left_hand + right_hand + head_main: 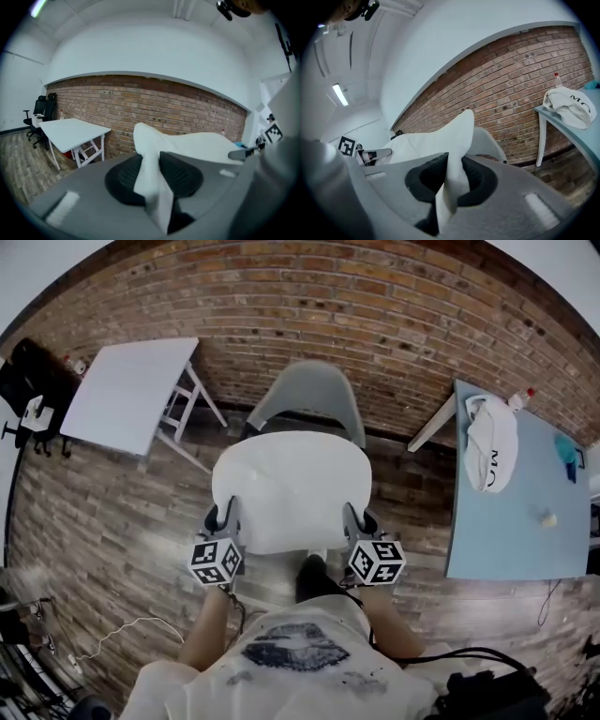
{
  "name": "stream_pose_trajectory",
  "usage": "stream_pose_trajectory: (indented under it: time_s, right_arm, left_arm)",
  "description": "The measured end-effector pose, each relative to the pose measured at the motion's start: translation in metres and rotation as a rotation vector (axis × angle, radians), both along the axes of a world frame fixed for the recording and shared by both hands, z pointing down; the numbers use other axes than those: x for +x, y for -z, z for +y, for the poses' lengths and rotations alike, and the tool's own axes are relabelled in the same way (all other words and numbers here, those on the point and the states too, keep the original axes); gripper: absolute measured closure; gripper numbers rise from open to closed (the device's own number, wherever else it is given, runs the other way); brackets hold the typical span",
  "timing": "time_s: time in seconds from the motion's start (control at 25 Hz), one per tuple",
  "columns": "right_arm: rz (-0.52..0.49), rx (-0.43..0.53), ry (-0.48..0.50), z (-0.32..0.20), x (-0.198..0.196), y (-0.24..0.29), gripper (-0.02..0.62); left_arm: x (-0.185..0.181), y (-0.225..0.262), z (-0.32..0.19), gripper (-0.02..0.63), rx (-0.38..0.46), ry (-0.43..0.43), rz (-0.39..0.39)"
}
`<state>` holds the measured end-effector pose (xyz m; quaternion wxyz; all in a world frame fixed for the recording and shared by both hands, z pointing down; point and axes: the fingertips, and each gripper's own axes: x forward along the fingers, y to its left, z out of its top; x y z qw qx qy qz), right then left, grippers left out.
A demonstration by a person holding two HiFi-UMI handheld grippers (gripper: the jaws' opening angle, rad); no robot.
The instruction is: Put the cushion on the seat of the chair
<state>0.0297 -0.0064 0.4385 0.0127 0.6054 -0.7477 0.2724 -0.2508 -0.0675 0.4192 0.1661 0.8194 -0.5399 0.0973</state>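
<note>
Far left there's a white table [131,390], well apart from the action, so nothing to dodge there.

The left gripper [225,519] is clamped on the left edge of the cushion [289,486]. Its own view shows a fold of white fabric pinched between the dark pads. The cushion is off the ground, stretched between the two grippers in front of the person. From the head view it covers the chair's [314,390] seat, so only the grey backrest shows past it. I can't tell how high above the seat it is.

The right gripper [357,519] is closed on the right edge the same way.

My take on doing this bit well:
- Since the seat is hidden, steer by the backrest and bring the far edge up close to it.
- Keep both grippers level and lower them together so the cushion lands flat, not corner first.
- Both grips look like thin folds, so don't pull them apart hard or one may slip.
- Only let go once the seat takes the weight.

The right table [511,531] with the cloth [495,451] is out of the way.
</note>
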Motion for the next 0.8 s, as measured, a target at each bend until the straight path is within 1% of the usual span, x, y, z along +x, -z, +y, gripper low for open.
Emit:
stream_pose_trajectory:
  time_s: [0.16,0.32,0.56,0.8]
  right_arm:
    - [-0.004,-0.02,-0.018,-0.046,0.021,-0.005,0.554]
    - [-0.007,-0.038,-0.035,-0.079,0.036,-0.012,0.554]
    - [-0.017,-0.079,-0.068,-0.103,0.042,-0.028,0.554]
    - [-0.011,-0.114,-0.121,-0.123,0.038,-0.043,0.554]
  left_arm:
    - [0.023,-0.003,-0.053,0.515,-0.016,-0.018,-0.008]
    - [0.039,-0.011,-0.093,0.515,-0.034,-0.04,-0.019]
    - [0.049,-0.025,-0.131,0.515,-0.071,-0.081,-0.04]
    - [0.05,-0.046,-0.165,0.515,-0.113,-0.138,-0.037]
